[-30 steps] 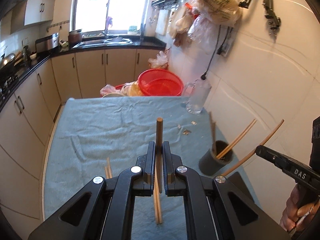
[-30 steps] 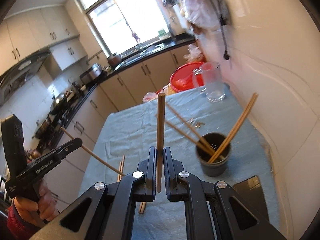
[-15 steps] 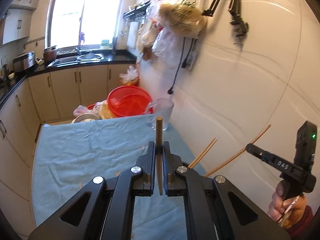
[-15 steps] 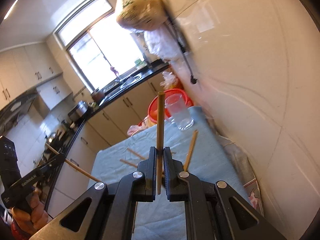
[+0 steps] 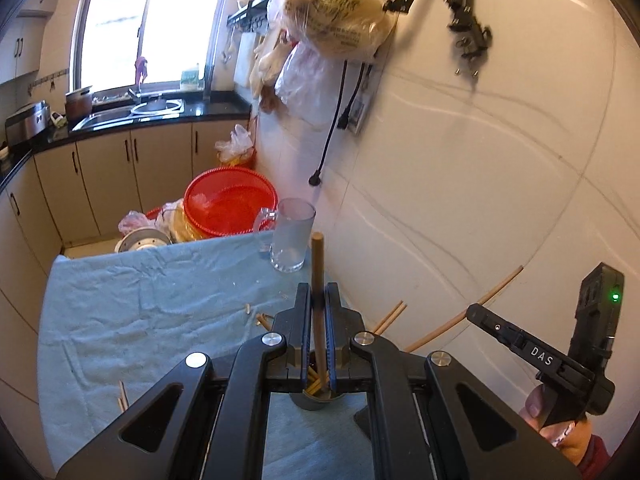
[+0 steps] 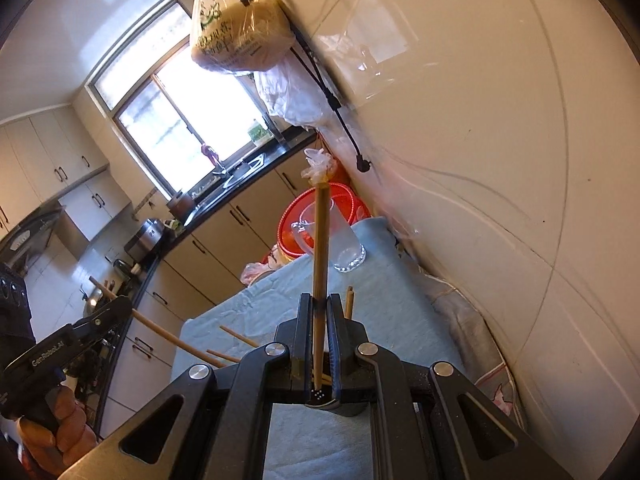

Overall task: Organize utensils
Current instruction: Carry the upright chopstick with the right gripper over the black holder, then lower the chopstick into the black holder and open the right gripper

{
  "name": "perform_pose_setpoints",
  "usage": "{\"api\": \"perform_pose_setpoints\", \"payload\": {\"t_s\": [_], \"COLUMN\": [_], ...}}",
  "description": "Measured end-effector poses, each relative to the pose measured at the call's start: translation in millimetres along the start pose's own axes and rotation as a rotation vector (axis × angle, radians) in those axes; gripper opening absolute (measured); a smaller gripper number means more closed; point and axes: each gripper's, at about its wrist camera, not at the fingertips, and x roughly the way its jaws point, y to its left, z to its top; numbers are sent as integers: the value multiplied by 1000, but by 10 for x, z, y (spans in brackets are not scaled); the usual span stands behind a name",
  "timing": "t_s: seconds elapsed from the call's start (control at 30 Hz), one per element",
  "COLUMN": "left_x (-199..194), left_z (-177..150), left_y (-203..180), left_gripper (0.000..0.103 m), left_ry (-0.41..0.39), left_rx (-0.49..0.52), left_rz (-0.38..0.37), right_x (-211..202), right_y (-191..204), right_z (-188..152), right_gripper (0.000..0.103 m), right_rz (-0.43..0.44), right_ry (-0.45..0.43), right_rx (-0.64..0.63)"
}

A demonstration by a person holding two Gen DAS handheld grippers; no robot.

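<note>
Two grippers, each clamped on one chopstick: left gripper (image 5: 318, 308) pinches left chopstick (image 5: 317, 264), right gripper (image 6: 319, 312) pinches right chopstick (image 6: 321, 236). One dark holder cup (image 5: 316, 402) on table directly below both, several chopsticks inside, exact count unclear. Loose chopstick pair (image 5: 122, 398) on cloth at left, few more pieces (image 5: 260, 318) mid-table. One glass mug (image 5: 291, 236). Blue cloth (image 5: 140, 308) covers table, against white wall. Kitchen: red basin (image 5: 230, 206), beige cabinets, window.
</note>
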Motion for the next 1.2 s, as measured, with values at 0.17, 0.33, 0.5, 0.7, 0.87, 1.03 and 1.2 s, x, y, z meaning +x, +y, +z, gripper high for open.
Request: {"api": "perform_pose_setpoints", "payload": {"t_s": [0.17, 0.33, 0.5, 0.7, 0.87, 1.03, 1.2], "left_x": [254, 440, 589, 735, 792, 746, 567], "left_z": [-125, -233, -313, -384, -388, -338, -254], "left_y": [-51, -52, -51, -20, 7, 51, 72], "left_gripper": [6, 6, 6, 6, 6, 14, 28], "left_ry": [51, 92, 122, 152, 160, 146, 99], "left_rx": [14, 20, 29, 34, 36, 13, 2], "left_rz": [14, 31, 48, 76, 97, 102, 107], "right_x": [221, 427, 621, 866, 930, 821, 602], "right_y": [-46, -88, -108, -149, -154, -110, -69], "right_z": [-30, -139, -250, -334, -322, -275, -188], "right_gripper": [7, 7, 7, 7, 8, 16, 19], "right_rz": [-14, -34, -46, -59, -67, -70, -68], "right_ry": [48, 92, 136, 188, 192, 171, 121], "right_rx": [-14, -27, -46, -54, -62, -71, -71]}}
